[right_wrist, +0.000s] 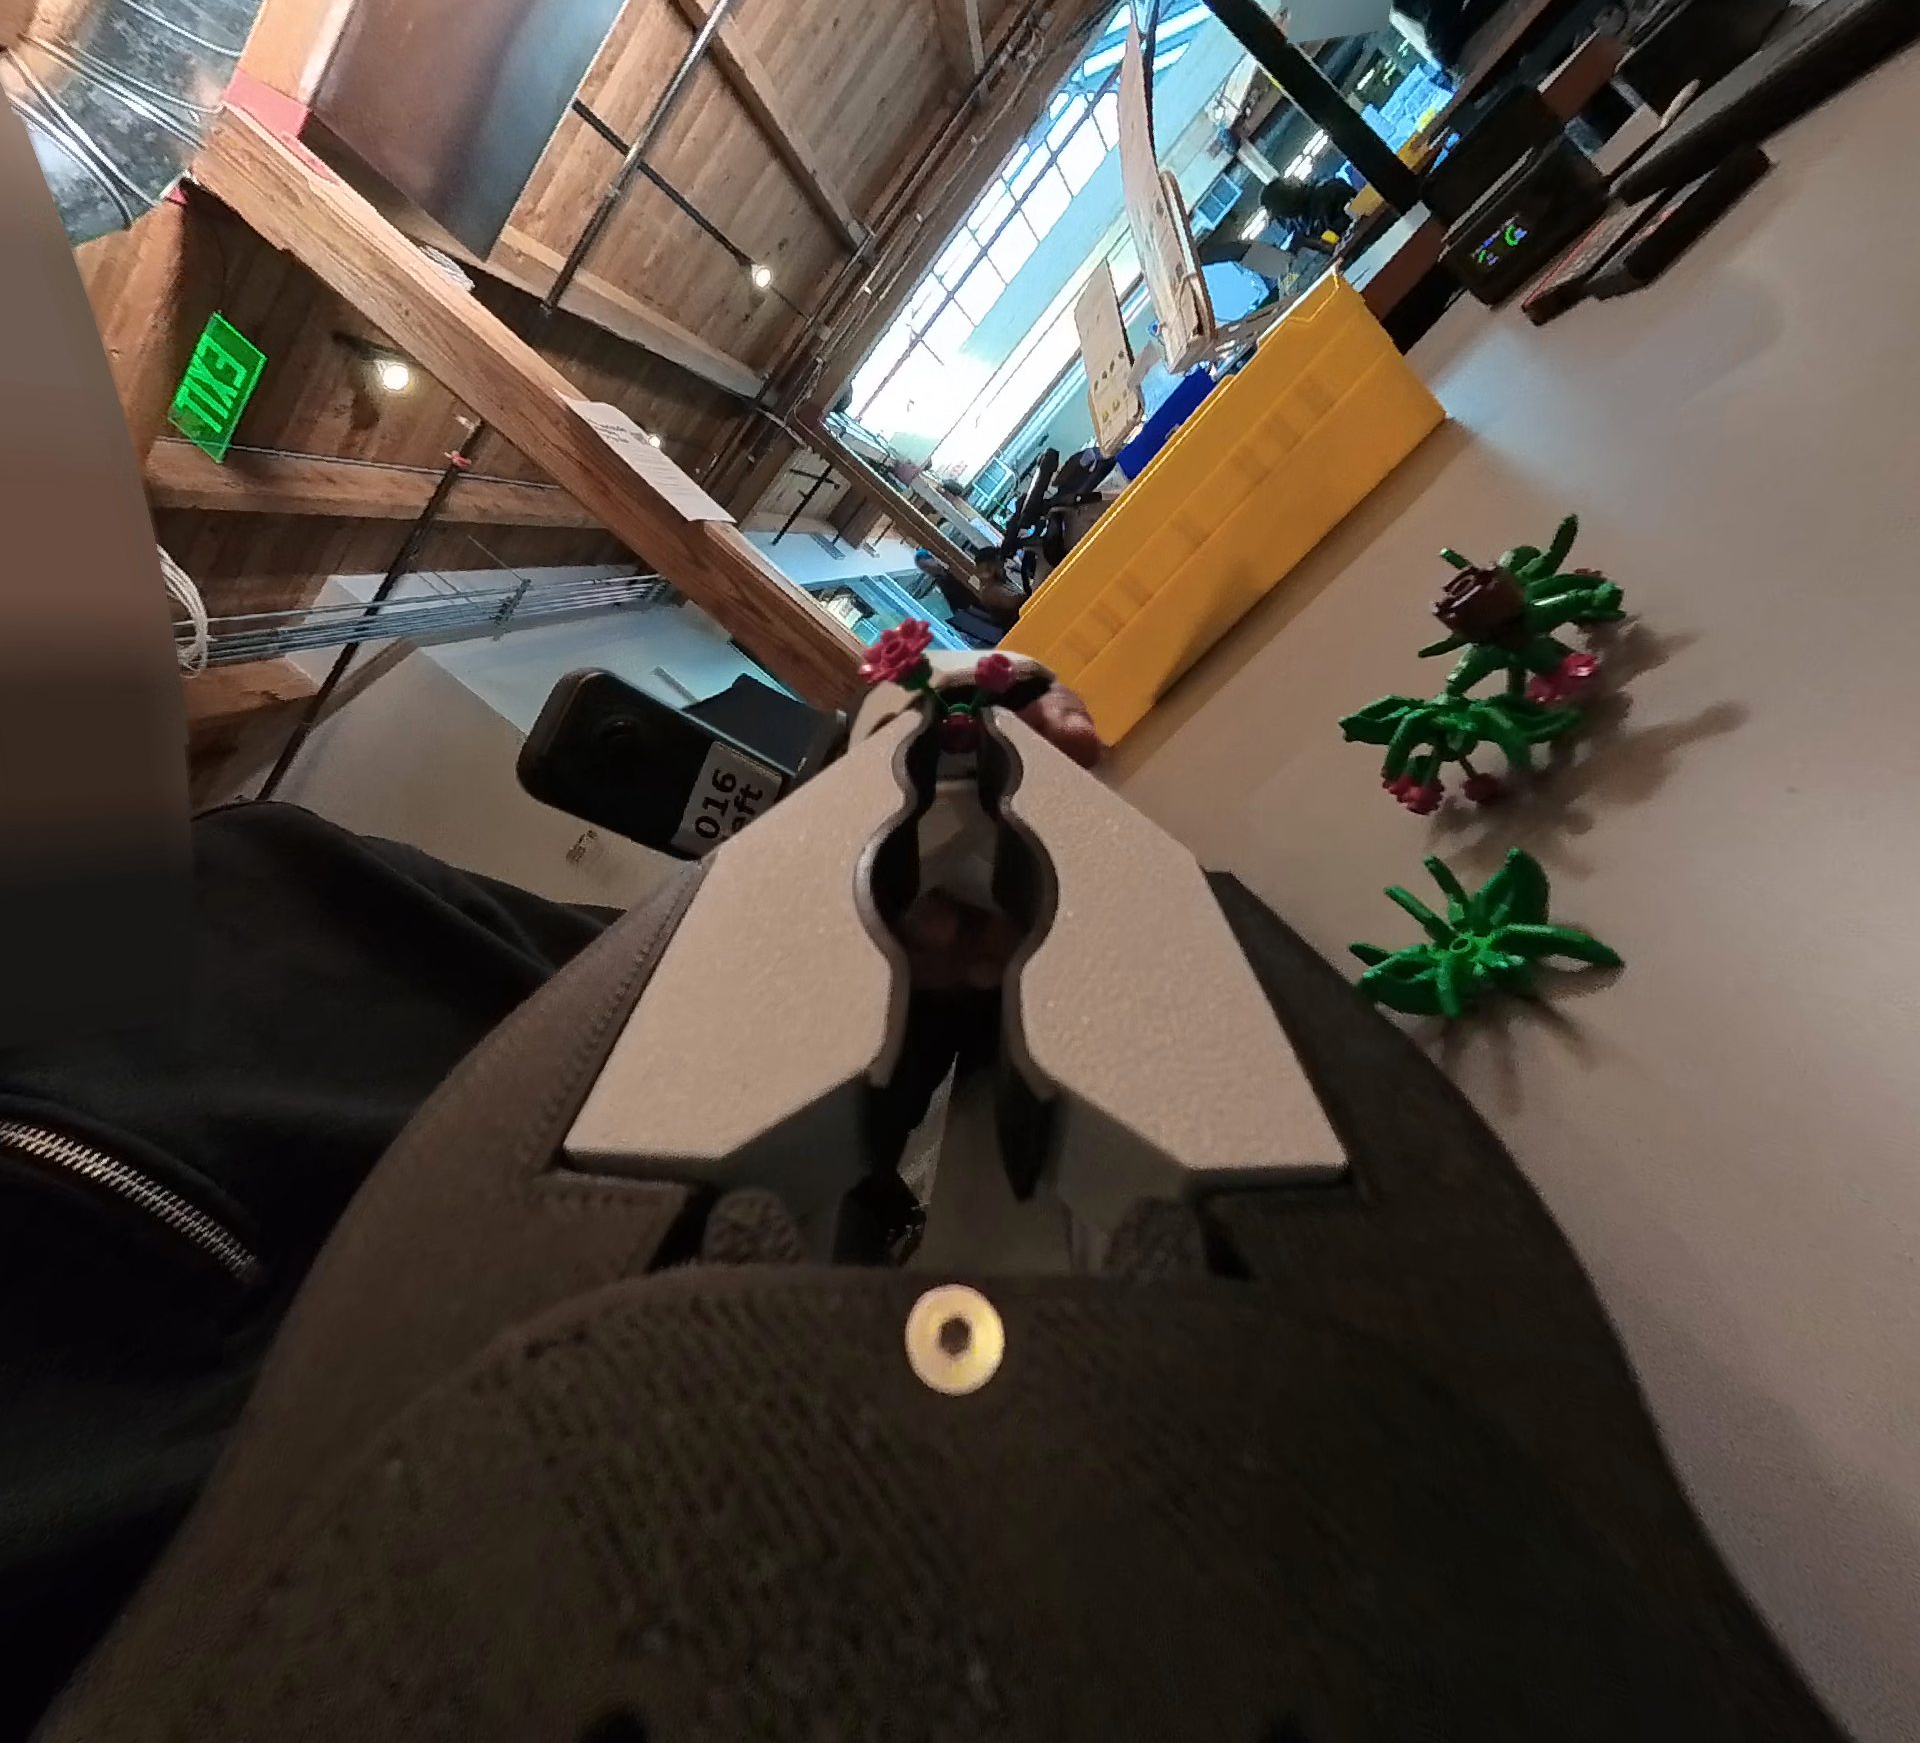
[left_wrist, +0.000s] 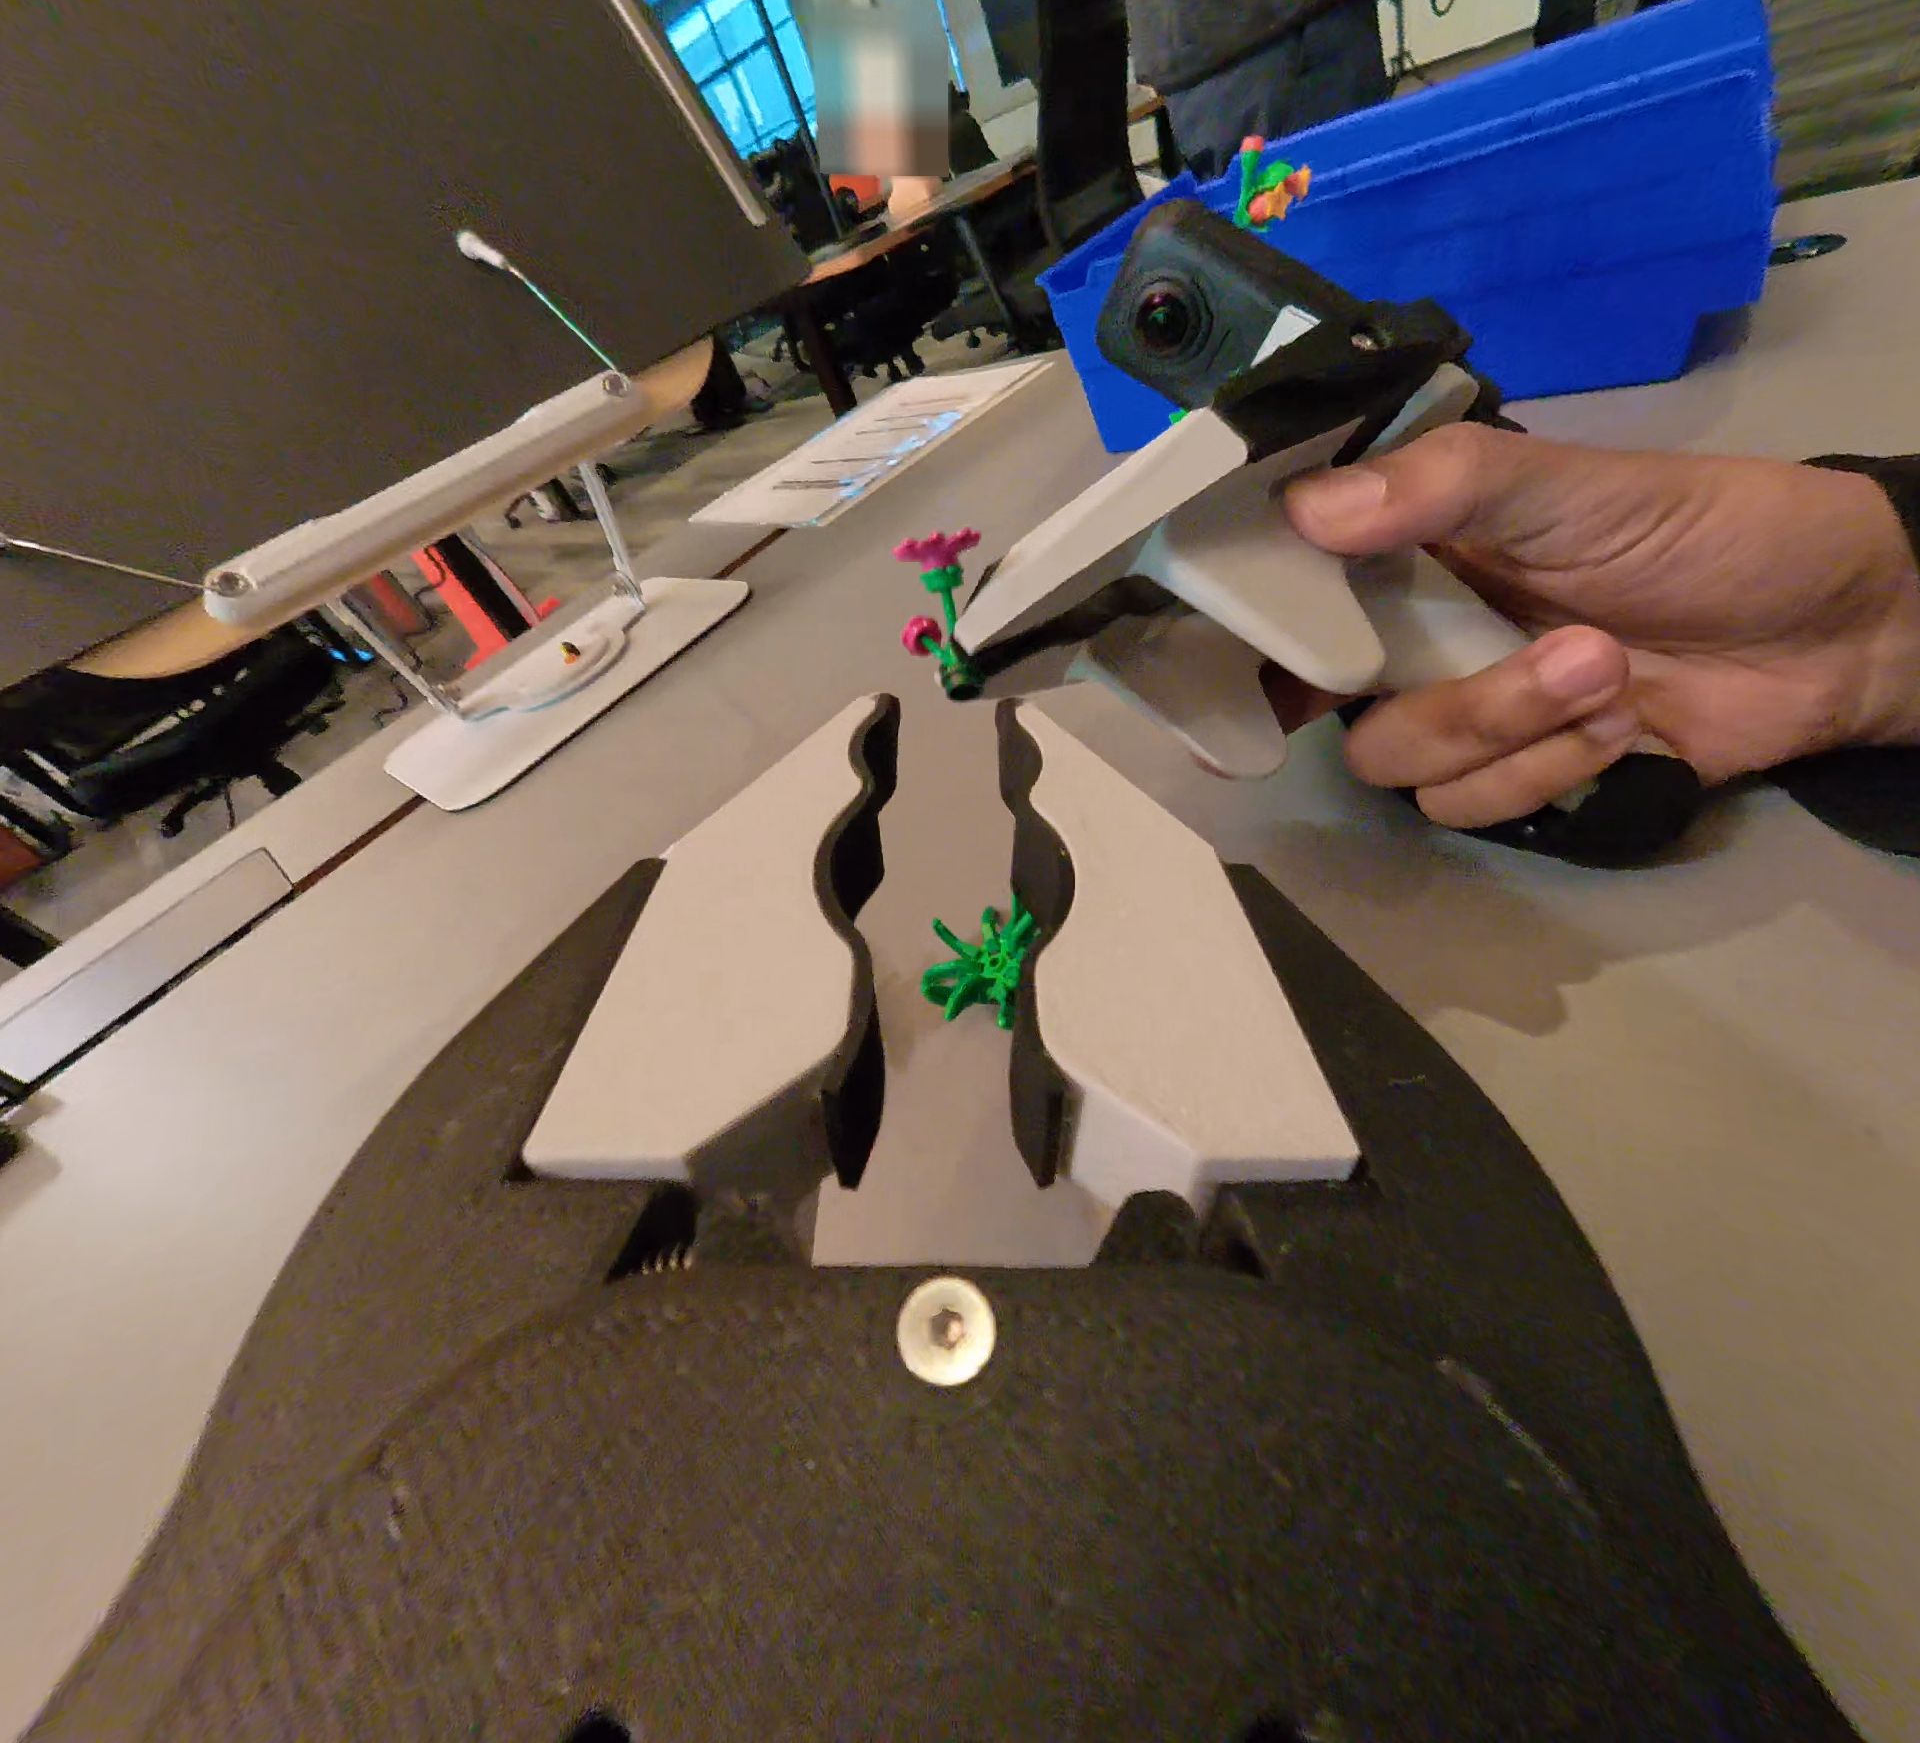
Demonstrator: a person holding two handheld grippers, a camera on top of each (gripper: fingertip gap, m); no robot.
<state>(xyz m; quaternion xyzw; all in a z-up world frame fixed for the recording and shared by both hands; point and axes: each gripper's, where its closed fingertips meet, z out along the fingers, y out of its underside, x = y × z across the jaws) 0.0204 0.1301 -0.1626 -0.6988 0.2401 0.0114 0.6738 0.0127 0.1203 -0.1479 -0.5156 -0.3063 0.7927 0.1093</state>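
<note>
Here a pink flower sprig (left_wrist: 940,597) is pinched at mid-frame by the right gripper (left_wrist: 971,670), just beyond the parted left gripper (left_wrist: 948,717), between whose fingers a green leaf piece (left_wrist: 982,966) is seen on the table (left_wrist: 1558,1122), a blue bin (left_wrist: 1507,239) at upper right.

Base of the pink flower stem (right_wrist: 951,706) buried between the fingertips of the right gripper (right_wrist: 954,729), only the blooms showing. Green leaf piece (left_wrist: 982,966) partly tucked behind the right finger (left_wrist: 1143,966) of the left gripper (left_wrist: 948,717). Blue bin (left_wrist: 1507,239) cut off at the right edge, its near corner masked by the other gripper's camera (left_wrist: 1195,311). Small orange blossoms (left_wrist: 1270,187) at the bin's rim too tiny to make out. Yellow bin (right_wrist: 1236,519) blurred, contents unseen.
</note>
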